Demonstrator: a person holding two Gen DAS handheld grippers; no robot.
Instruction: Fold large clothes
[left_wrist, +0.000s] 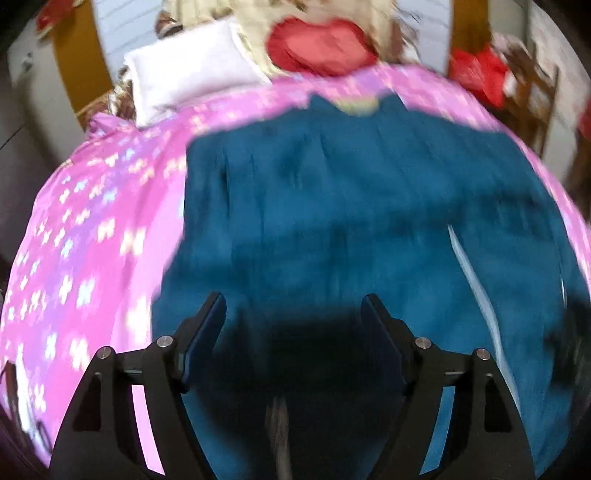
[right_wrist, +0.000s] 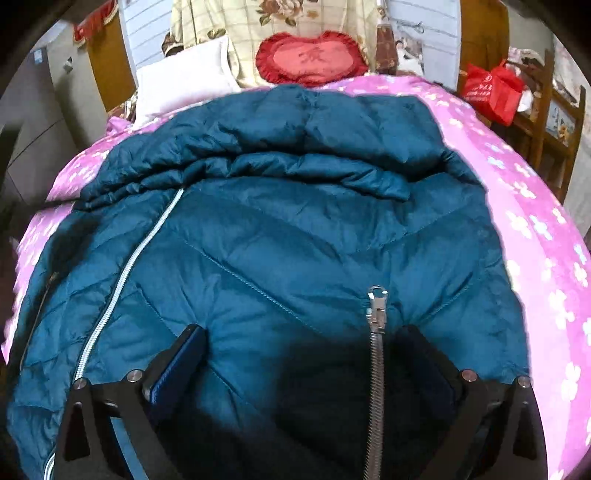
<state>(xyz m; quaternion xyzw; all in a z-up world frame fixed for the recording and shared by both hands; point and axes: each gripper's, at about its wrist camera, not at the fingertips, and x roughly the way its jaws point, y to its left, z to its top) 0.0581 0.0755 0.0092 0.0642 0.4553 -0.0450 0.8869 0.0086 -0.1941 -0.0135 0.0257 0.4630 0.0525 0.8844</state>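
Note:
A large teal quilted down jacket (right_wrist: 288, 229) lies spread on a bed under a pink flowered cover (right_wrist: 532, 229). Its pale front zipper (right_wrist: 122, 280) runs down the left, and a metal pocket zipper (right_wrist: 376, 332) lies between the fingers of my right gripper (right_wrist: 303, 336). That gripper hovers open just above the jacket's lower part, nothing pinched. In the blurred left wrist view the same jacket (left_wrist: 351, 206) fills the middle, and my left gripper (left_wrist: 293, 301) stands open over its near edge with only cloth below the fingers.
At the bed's head lie a white pillow (right_wrist: 184, 77), a red heart-shaped cushion (right_wrist: 310, 59) and a floral quilt (right_wrist: 280, 22). A red bag (right_wrist: 491, 92) sits on wooden shelving at the right. Pink cover (left_wrist: 92, 236) shows bare to the jacket's left.

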